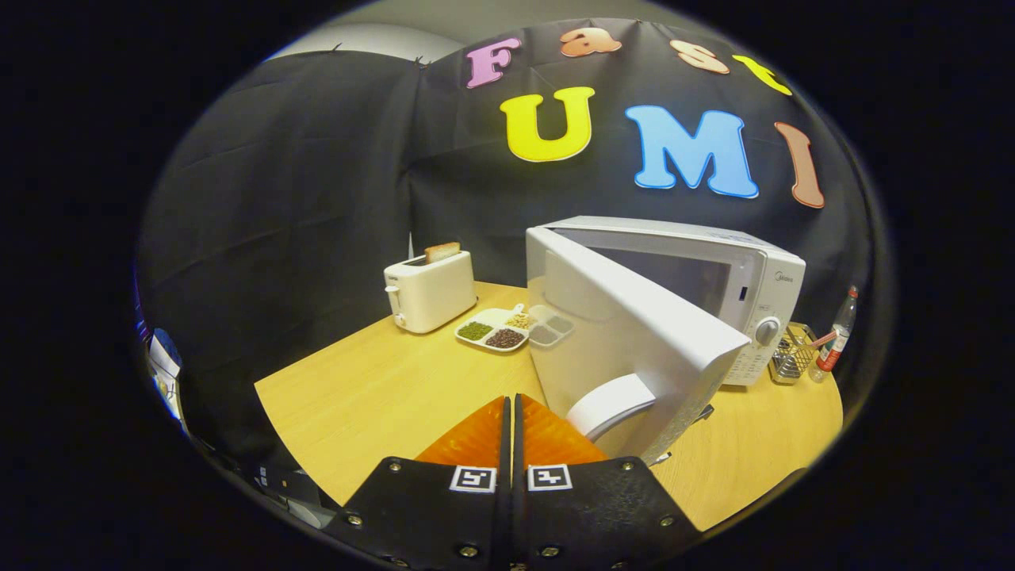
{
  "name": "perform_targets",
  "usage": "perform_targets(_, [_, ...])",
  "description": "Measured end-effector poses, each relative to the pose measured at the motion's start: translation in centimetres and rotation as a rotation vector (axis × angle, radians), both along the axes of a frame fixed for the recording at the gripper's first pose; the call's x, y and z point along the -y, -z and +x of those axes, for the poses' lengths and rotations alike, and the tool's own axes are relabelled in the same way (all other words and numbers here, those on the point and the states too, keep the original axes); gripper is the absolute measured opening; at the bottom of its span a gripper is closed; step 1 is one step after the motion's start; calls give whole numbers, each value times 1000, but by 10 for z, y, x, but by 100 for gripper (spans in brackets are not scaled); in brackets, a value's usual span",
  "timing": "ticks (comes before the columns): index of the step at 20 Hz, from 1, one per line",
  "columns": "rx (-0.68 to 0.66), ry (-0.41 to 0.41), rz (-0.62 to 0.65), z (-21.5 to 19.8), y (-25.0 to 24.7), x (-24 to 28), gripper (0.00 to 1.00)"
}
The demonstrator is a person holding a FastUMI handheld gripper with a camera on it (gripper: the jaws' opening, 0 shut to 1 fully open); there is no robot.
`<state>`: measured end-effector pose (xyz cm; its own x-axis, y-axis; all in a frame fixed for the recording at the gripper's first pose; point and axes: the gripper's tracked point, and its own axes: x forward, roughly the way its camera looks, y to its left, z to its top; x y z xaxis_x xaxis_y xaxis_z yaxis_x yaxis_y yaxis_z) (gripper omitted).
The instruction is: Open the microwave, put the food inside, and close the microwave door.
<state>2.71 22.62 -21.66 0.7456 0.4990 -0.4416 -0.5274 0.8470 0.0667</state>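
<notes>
I am holding the gripper [509, 412] pressed together, empty, just left of the microwave [714, 285] door [626, 341], which is standing open; next I judge fetching the food tray [496, 329], far left.

You have a white microwave [745, 277] with its white door [626, 333] swung open, standing on a pale yellow wood-grain table [381, 396]; far to its left sits a cream-white toaster [429, 291] with a brown slice of toast [442, 252] in it. Between them a white divided tray [496, 327] shows green, dark brown and tan fillings. To the microwave's right you see a silver wire basket [793, 357] and a clear bottle [837, 335] with a red label, and the gripper [510, 412], fingers pressed together, wears black-and-white square markers.
</notes>
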Motion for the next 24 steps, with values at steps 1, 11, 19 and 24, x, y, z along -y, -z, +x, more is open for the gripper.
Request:
perform_targets(1, [-1, 14, 0, 6, -1, 4, 1])
perform_targets(11, [5, 129, 8, 63, 0, 44, 1])
perform_targets(19, [19, 226, 4, 117, 3, 74, 1])
perform_targets(24, [39, 261, -7, 153, 7, 83, 0])
